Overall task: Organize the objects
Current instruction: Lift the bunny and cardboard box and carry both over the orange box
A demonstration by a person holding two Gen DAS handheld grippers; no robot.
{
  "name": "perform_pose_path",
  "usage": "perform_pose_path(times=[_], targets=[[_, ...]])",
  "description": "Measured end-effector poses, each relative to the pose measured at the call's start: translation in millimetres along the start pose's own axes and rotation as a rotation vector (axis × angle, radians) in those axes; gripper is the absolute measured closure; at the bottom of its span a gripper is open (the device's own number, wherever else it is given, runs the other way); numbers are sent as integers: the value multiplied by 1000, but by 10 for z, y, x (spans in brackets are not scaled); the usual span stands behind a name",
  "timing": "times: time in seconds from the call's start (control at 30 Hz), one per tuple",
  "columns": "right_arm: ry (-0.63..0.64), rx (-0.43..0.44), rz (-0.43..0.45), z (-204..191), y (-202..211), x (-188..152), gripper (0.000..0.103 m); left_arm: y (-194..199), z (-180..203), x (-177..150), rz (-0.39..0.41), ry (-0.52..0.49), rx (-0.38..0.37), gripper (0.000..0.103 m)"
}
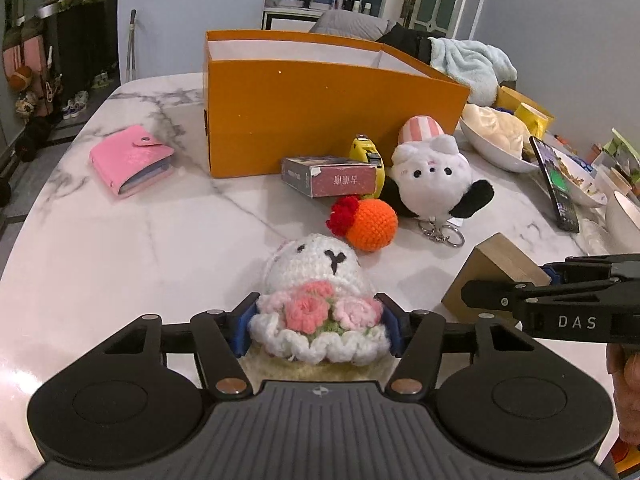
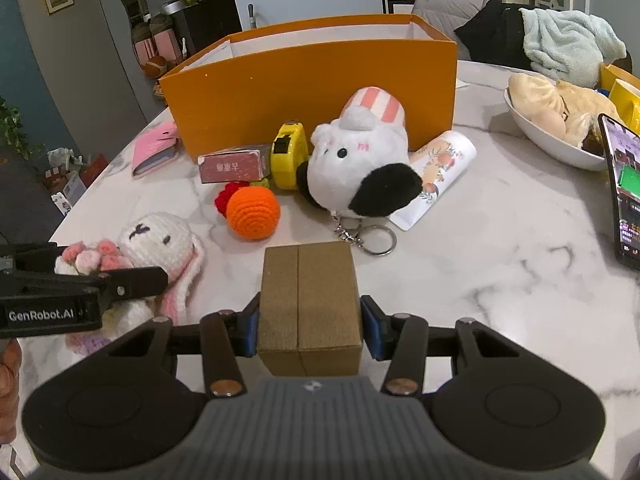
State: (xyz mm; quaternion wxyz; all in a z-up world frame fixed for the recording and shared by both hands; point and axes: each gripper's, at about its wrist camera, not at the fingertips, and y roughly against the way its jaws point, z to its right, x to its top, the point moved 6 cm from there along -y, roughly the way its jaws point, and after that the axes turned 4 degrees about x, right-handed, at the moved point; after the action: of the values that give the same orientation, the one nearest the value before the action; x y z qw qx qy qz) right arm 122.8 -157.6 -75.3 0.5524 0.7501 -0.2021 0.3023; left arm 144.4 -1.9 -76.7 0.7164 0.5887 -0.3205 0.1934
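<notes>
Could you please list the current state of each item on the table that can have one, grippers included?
Left gripper: shut on the white crocheted bunny, which lies on the table.
Right gripper: around the brown cardboard box; contact unclear.
Large orange cardboard box: open-topped, upright.
Pink snap wallet: snapped shut.
Black smartphone: propped up, screen lit.
Yellow tape measure: standing on edge.

My left gripper (image 1: 319, 322) sits low over the surface (image 1: 120, 248), its blue-padded fingers (image 1: 243, 326) closed against both sides of the crochet bunny (image 1: 316, 280). My right gripper (image 2: 310, 326) is just to its right, level with it, fingers (image 2: 371, 330) bracketing the brown box (image 2: 308, 300); the left pad touches it, while the right shows a sliver of gap. A bit of my hand (image 1: 626, 396) shows behind the right gripper.
</notes>
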Motion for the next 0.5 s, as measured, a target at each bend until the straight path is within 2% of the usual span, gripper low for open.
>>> perform_pose_path(times=[0.5], targets=[[8,14,21,-37,125,110,53,155,29,151,38,-5,-14,33]])
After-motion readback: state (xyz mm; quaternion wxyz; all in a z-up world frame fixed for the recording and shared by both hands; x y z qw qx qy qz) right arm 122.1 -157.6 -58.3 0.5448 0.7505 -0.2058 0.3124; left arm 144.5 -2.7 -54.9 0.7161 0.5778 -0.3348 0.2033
